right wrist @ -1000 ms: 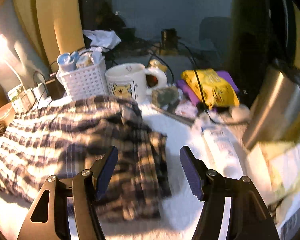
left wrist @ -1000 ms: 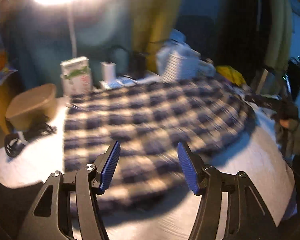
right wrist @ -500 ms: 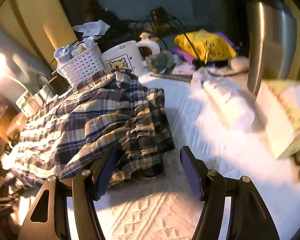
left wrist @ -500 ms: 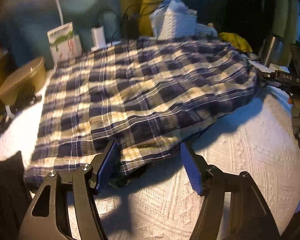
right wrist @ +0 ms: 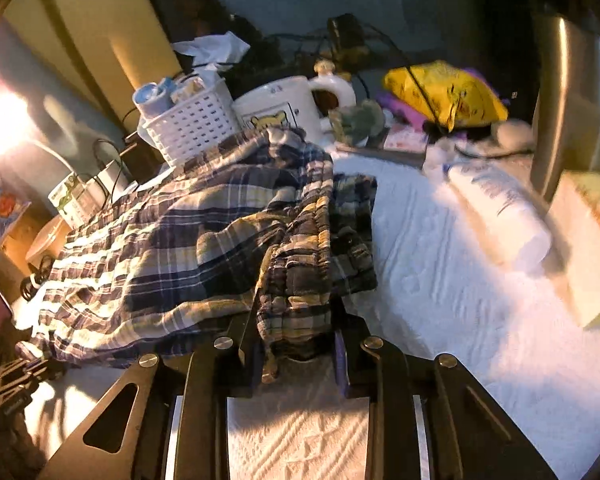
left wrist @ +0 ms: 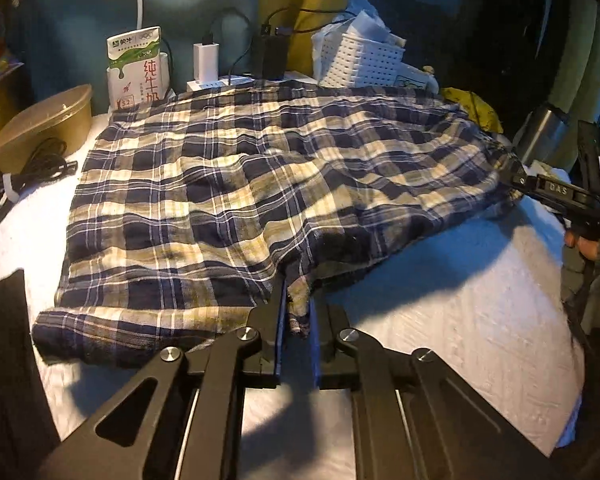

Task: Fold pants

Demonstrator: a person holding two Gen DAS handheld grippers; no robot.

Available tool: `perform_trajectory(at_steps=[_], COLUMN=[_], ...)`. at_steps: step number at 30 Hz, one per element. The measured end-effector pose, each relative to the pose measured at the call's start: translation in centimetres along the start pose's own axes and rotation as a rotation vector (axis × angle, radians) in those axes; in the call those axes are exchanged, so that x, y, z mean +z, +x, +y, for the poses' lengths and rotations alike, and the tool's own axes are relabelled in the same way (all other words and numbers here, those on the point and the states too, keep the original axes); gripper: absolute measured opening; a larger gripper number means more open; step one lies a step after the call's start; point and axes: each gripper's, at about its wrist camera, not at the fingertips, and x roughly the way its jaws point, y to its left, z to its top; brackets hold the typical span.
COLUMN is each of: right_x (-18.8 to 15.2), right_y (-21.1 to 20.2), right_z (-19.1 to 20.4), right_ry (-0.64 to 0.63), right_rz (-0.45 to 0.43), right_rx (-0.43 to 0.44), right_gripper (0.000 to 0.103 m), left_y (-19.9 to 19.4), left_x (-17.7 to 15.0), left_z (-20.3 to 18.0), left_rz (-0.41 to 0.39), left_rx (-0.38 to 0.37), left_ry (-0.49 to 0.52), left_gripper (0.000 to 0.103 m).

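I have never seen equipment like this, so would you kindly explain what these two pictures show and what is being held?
No robot here: a person holds a two-finger gripper in each hand, each with a fisheye camera looking along its fingers. One picture is the left gripper's view, shut on an edge of the plaid pants. The other is the right gripper's view, shut on the bunched waistband end. The pants lie on a white textured cover. Behind stand a white basket, a bear mug and a milk carton.
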Motion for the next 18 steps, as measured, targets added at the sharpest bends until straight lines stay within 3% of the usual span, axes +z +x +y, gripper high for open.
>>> perform_trajectory(at_steps=[7, 18], right_x=[-0.1, -4.3], right_y=[-4.4, -10.3], right_z=[0.0, -2.2], right_ry=[-0.052, -0.076], right_rz=[-0.052, -0.052], right_rx=[-0.02, -0.093], right_gripper=[0.026, 0.025], left_y=[-2.6, -6.4], left_x=[-1.5, -6.5], left_z=[-0.4, 0.8], left_rz=[0.002, 0.018], left_rx=[-0.038, -0.037], left_ry=[-0.014, -0.073], left_gripper=[0.003, 0.002])
